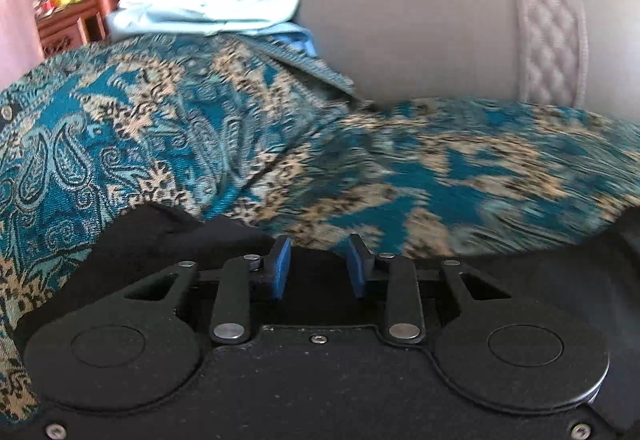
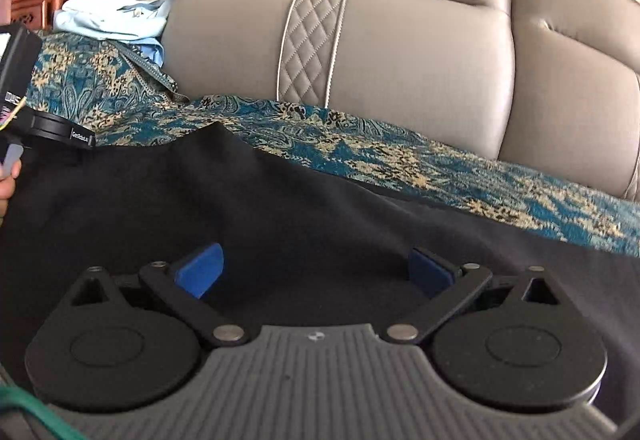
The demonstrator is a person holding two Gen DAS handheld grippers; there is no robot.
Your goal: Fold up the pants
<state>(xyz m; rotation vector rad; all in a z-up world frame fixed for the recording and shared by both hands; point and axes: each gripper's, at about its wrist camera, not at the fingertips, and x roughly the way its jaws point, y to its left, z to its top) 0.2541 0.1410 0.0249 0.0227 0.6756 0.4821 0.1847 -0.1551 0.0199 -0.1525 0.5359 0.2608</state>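
Observation:
Black pants [image 2: 200, 192] lie spread on a teal paisley cover [image 2: 400, 156] over the sofa seat. My right gripper [image 2: 316, 260] hovers above the middle of the pants, its blue pads [image 2: 200, 272] wide apart with only flat cloth under them. In the left wrist view, my left gripper [image 1: 320, 252] sits at the far edge of the pants [image 1: 160, 240], where the cloth bunches up. Its blue pads [image 1: 282, 268] stand close together, with dark cloth pinched between them. The left gripper's black body [image 2: 24, 100] and a hand show at the left edge of the right wrist view.
The grey sofa backrest [image 2: 400, 60] with a quilted strip rises right behind the pants. A pile of light blue clothes [image 2: 112, 16] lies at the far left of the seat. A wooden cabinet [image 1: 68, 24] with small items stands beyond it.

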